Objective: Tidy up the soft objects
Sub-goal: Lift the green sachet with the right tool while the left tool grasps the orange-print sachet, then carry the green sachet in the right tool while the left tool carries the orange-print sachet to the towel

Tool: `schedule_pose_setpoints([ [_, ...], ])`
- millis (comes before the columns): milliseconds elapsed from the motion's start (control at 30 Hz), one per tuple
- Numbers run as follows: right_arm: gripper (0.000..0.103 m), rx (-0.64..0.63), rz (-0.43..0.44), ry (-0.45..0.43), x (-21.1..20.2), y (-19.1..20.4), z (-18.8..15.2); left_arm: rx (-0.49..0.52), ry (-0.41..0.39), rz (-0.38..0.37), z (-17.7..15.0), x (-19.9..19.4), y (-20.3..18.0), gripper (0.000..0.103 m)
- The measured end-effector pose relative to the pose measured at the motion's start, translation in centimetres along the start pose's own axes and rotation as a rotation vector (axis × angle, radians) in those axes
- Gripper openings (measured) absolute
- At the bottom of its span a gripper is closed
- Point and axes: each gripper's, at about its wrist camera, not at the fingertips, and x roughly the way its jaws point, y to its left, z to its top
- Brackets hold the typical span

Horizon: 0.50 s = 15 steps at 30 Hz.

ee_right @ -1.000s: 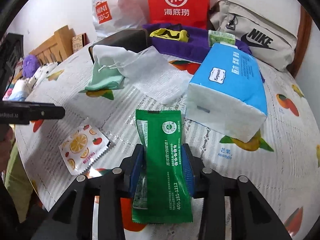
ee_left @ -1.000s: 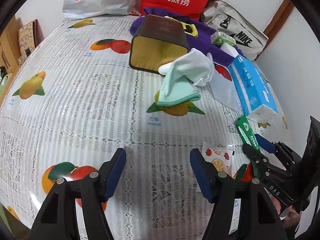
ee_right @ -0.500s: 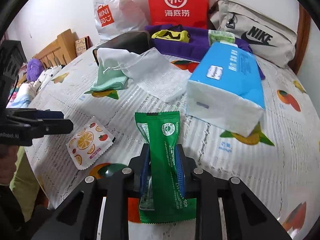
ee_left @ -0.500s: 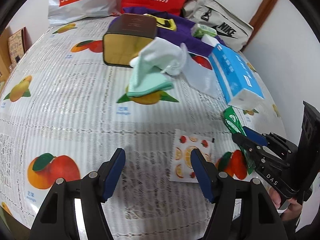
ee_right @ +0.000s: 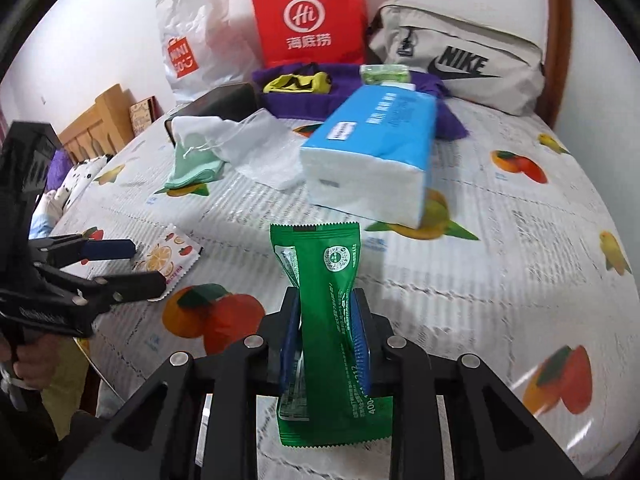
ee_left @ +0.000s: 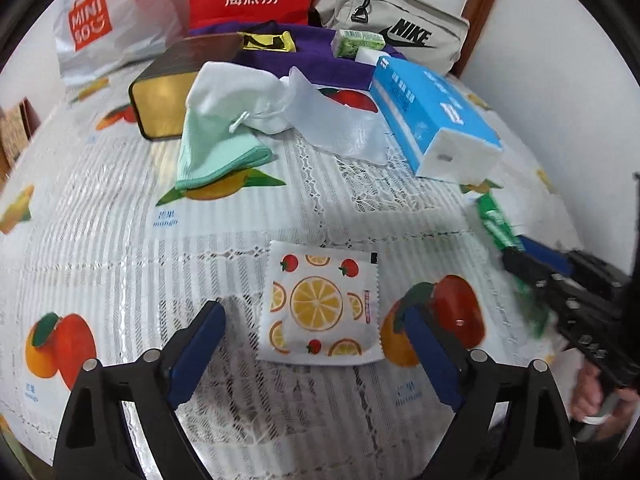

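Observation:
A square sachet with a fruit print lies flat on the tablecloth. My left gripper hangs just over it, jaws opening, one blue finger on each side of the sachet and neither pressing it. My right gripper is shut on a green packet, which is pinched at its middle and sticks up between the pads. In the left wrist view the right gripper shows at the right edge with the green packet. The left gripper appears at the left of the right wrist view, beside the sachet.
A blue tissue pack lies at the right. A mint cloth, white pouch and clear bag spill from a brown tin. Behind are a purple cloth, shopping bags and a beige bag.
My left gripper has moved across to the fruit-print sachet and its jaws have widened around it. My right gripper has closed tight on the green packet and shifted with it.

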Motion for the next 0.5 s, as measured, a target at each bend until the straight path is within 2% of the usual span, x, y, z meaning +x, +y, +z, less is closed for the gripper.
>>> schedule_pose_setpoints([
  [133,0.025,0.014,-0.012,-0.007,-0.5,-0.8,-0.3,0.075,-0.013,0.115,-0.2,0.9,-1.6,0.092],
  [200,0.025,0.022,-0.014,-0.010,-0.7,-1.2,-0.5,0.070,-0.037,0.118,-0.4,0.8,-1.8,0.090],
  [267,0.025,0.031,-0.015,-0.011,-0.8,-1.4,-0.6,0.096,-0.058,0.104,-0.4,0.5,-2.1,0.076],
  [300,0.025,0.036,-0.011,-0.011,-0.8,-1.5,-0.8,0.108,-0.065,0.097,-0.5,0.4,-2.4,0.062],
  [433,0.025,0.052,0.002,-0.015,-1.0,-1.7,-1.2,0.141,-0.071,0.072,-0.4,0.2,-3.1,0.043],
  [500,0.025,0.052,0.009,-0.020,-1.2,-1.5,-1.4,0.145,-0.072,0.066,-0.4,0.2,-3.2,0.041],
])
